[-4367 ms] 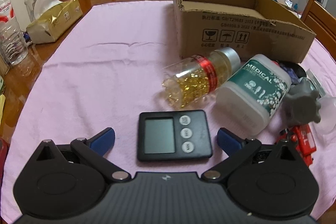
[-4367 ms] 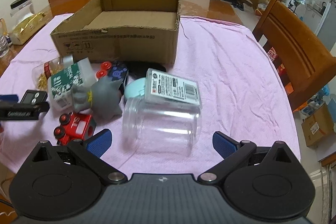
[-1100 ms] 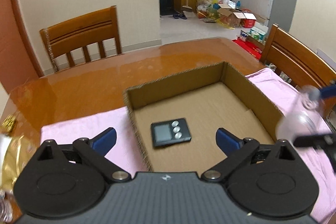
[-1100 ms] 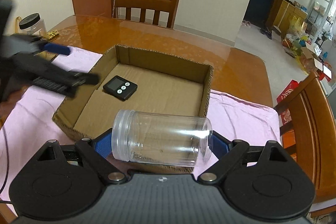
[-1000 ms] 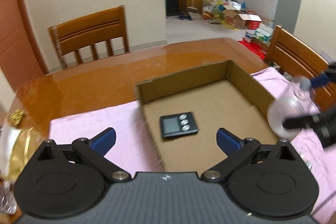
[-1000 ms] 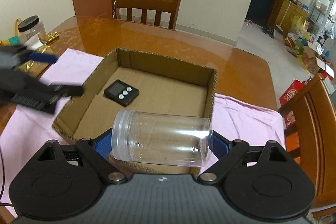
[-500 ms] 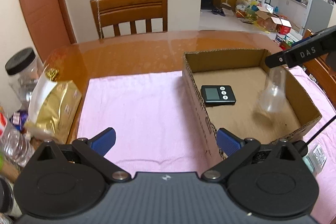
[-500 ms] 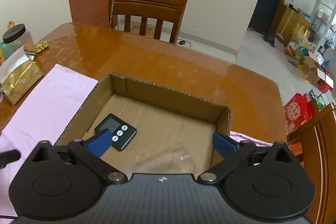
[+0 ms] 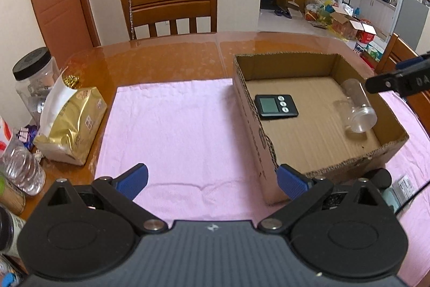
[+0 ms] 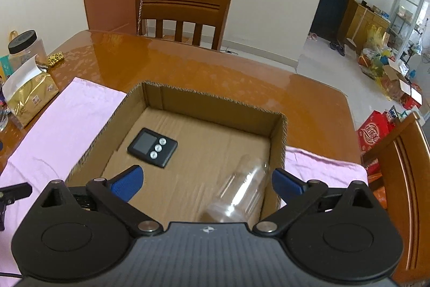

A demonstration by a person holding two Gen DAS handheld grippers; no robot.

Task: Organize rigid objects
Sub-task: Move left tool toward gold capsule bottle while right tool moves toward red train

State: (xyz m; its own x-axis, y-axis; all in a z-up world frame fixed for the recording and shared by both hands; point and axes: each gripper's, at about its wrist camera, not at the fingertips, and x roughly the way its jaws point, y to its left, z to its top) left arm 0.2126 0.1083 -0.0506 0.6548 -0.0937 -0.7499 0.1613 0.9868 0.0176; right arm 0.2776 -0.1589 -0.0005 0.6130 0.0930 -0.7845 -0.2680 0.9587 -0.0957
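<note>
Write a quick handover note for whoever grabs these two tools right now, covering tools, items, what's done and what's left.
Left tool: open, empty, over the pink cloth beside the cardboard box.
Right tool: open, empty, above the box's near right corner.
In the box: the black timer lies flat on the left side; the clear jar lies on its side by the right wall.
Done: timer and jar are boxed.
Left: a few things show on the cloth just past the box's near right corner, partly hidden behind the left tool; they likely go in next.
</note>
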